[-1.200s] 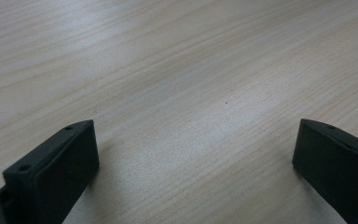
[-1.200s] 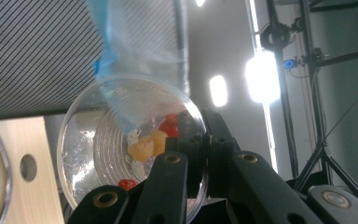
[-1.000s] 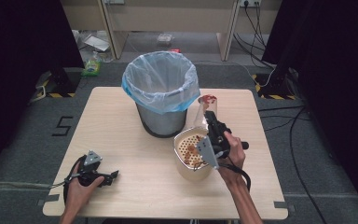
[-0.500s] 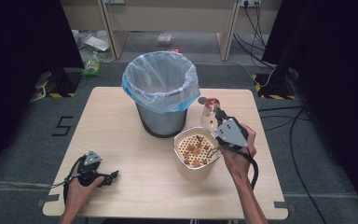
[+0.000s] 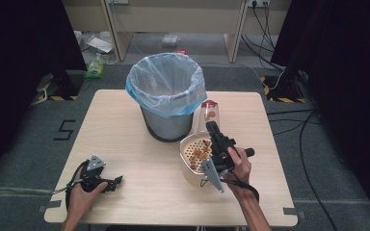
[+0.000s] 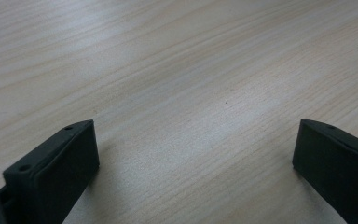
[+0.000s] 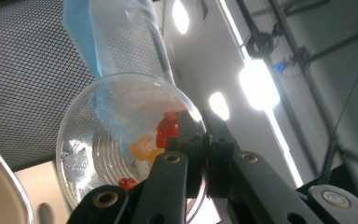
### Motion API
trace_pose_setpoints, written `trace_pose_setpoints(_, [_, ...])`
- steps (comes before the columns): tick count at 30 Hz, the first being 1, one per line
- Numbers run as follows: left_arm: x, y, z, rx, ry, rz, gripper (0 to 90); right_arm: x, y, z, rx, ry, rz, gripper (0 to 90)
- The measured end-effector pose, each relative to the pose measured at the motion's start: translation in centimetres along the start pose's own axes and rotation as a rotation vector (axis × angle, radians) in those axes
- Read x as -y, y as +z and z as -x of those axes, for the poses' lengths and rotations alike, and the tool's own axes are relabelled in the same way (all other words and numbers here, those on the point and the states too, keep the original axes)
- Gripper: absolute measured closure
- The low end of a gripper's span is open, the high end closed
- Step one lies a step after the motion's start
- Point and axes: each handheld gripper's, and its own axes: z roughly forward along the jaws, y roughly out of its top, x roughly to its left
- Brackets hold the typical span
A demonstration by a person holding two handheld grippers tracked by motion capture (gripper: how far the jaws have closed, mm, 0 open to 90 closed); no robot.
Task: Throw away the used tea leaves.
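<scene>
Right hand point(image 5: 241, 161) is coming in from the table's near edge, forearm angled up and slightly left, holding the right gripper point(image 5: 215, 131) with its jaws pointing away toward the bin. The jaws are closing on the rim of a clear plastic cup point(image 5: 209, 115); in the right gripper view the two jaws are pinching the cup's wall point(image 7: 126, 140) between them. The cup is sitting between the mesh waste bin point(image 5: 167, 101) and the perforated bowl point(image 5: 195, 154), just right of the bin. In the high view its long axis is running roughly upright with a reddish end up; which end is the mouth I cannot tell. Small red and orange pieces point(image 7: 156, 137) are lying inside it.

Left hand point(image 5: 84, 190) is resting at the table's point(image 5: 125, 130) near left corner, left gripper point(image 5: 115, 181) lying low, jaws pointing right. Its jaws are standing wide apart over bare wood point(image 6: 191, 93), gripping nothing.
</scene>
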Motion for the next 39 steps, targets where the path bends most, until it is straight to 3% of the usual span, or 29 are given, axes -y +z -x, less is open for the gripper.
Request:
trace_pose_setpoints(4, [0.0, 0.0, 0.0, 0.000, 0.000, 0.000, 0.0, -0.7, 0.2, -0.8, 0.013, -0.095, 0.021, 87.7])
trace_pose_setpoints(5, [0.0, 0.0, 0.0, 0.000, 0.000, 0.000, 0.0, -0.7, 0.2, -0.7, 0.026, -0.098, 0.020, 87.8])
trace_pose_setpoints(7, [0.0, 0.0, 0.0, 0.000, 0.001, -0.001, 0.0, -0.2, 0.5, -1.1, 0.007, -0.131, -0.010, 87.7])
trace_pose_setpoints(8, [0.0, 0.0, 0.0, 0.000, 0.000, 0.000, 0.0, -0.5, 0.1, -1.0, 0.033, -0.120, 0.011, 87.7])
trace_pose_setpoints(10, [0.0, 0.0, 0.0, 0.000, 0.000, 0.000, 0.0, -0.3, 0.5, -1.3, 0.018, -0.178, 0.000, 87.7])
trace_pose_setpoints(12, [0.0, 0.0, 0.0, 0.000, 0.001, -0.001, 0.0, -0.4, 0.1, -1.1, 0.051, -0.170, 0.014, 87.7])
trace_pose_setpoints(14, [0.0, 0.0, 0.0, 0.000, 0.000, 0.000, 0.0, -0.1, 0.5, -1.5, 0.024, -0.210, -0.002, 87.7])
trace_pose_setpoints(16, [0.0, 0.0, 0.0, 0.000, 0.000, 0.000, 0.0, -0.2, 0.4, -1.2, 0.047, -0.189, 0.001, 87.7])
trace_pose_setpoints(18, [0.0, 0.0, 0.0, 0.000, 0.000, 0.000, 0.0, 0.0, 0.7, -1.4, 0.015, -0.191, -0.014, 87.7])
trace_pose_setpoints(19, [0.0, 0.0, 0.0, 0.000, 0.000, 0.000, 0.0, 0.1, 0.8, -1.3, 0.002, -0.167, -0.032, 87.6])
trace_pose_setpoints(21, [0.0, 0.0, 0.0, -0.001, 0.000, -0.001, 0.0, 0.2, 1.0, -0.9, -0.022, -0.077, -0.065, 87.6])
trace_pose_setpoints(23, [0.0, 0.0, 0.0, -0.001, -0.002, 0.001, 0.0, 0.5, 1.4, -0.2, -0.059, 0.048, -0.109, 87.5])
trace_pose_setpoints(27, [0.0, 0.0, 0.0, -0.002, -0.003, 0.000, 0.0, 1.5, 2.4, 2.2, -0.128, 0.351, -0.196, 87.4])
trace_pose_setpoints(30, [0.0, 0.0, 0.0, -0.002, -0.003, 0.001, 0.0, 2.6, 3.2, 3.8, -0.178, 0.535, -0.241, 87.4])
trace_pose_setpoints(36, [0.0, 0.0, 0.0, -0.002, -0.003, 0.000, 0.0, 4.7, 4.6, 6.0, -0.264, 0.844, -0.299, 87.3])
trace_pose_setpoints(39, [0.0, 0.0, 0.0, -0.002, -0.003, 0.000, 0.0, 5.7, 5.2, 6.7, -0.280, 0.946, -0.318, 87.2])
